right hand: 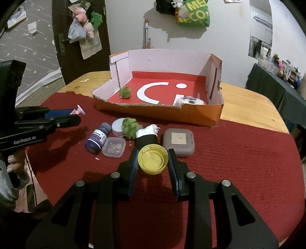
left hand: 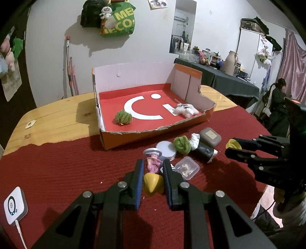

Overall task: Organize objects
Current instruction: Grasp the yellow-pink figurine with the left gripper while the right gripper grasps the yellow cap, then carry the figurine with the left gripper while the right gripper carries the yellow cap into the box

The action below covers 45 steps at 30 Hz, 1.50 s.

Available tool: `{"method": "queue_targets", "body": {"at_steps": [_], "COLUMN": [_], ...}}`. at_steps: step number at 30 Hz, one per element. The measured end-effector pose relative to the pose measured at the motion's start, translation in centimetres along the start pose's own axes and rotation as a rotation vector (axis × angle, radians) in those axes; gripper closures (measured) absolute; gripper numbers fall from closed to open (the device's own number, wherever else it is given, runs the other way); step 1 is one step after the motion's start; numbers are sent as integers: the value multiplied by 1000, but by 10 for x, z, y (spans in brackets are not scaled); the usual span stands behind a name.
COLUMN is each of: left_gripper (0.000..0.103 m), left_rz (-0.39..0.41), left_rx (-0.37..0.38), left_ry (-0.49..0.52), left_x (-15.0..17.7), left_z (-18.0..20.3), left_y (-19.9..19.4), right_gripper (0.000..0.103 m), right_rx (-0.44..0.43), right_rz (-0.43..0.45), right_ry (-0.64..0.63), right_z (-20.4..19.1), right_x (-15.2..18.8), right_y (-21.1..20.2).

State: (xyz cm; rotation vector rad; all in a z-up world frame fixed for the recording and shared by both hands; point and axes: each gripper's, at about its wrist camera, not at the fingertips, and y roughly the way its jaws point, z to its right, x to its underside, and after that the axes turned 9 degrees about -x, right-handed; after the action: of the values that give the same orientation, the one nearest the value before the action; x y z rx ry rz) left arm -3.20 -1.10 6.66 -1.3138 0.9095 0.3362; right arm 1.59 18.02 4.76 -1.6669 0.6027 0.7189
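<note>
Dark blue bottle point(right hand: 98, 138): label print too small to read; in the left wrist view almost wholly hidden behind the left gripper's fingers point(left hand: 166, 172).
Pink figurine point(left hand: 154, 165): lower end hidden behind the yellow piece point(left hand: 153, 184) in the same jaws.
White plush point(right hand: 189, 101): lower part hidden behind the box's torn front wall point(right hand: 153, 112).
Green bag point(right hand: 193, 13): lettering cut off at the top edge.
Clear lidded box point(right hand: 114, 147): contents indistinct.
White device point(left hand: 14, 205): cable runs off the bottom edge.
</note>
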Motion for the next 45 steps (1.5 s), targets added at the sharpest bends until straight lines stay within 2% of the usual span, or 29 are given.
{"method": "queue_targets", "body": {"at_steps": [9, 16, 21, 29, 36, 40, 45], "left_gripper": [82, 82, 82, 82, 82, 82, 82], "left_rz": [16, 49, -1, -113, -193, -220, -238], "left_rx": [-2, -13, -8, -3, 13, 20, 18], "left_ry": [-10, 71, 127, 221, 272, 282, 306], "left_x": [-8, -45, -67, -79, -84, -83, -84], "left_z": [-3, -5, -9, -12, -12, -13, -13], "left_y": [-5, 2, 30, 83, 119, 128, 134], "right_gripper": [74, 74, 74, 74, 74, 74, 74], "right_rx": [-11, -50, -65, -92, -121, -103, -134], "right_rz": [6, 35, 15, -114, -261, -336, -395], "right_ry": [-11, -59, -68, -82, -79, -114, -95], "right_z": [-3, -4, 6, 24, 36, 35, 39], "right_x": [-6, -46, -74, -104, -111, -110, -112], "right_y": [-1, -4, 11, 65, 107, 123, 129]}}
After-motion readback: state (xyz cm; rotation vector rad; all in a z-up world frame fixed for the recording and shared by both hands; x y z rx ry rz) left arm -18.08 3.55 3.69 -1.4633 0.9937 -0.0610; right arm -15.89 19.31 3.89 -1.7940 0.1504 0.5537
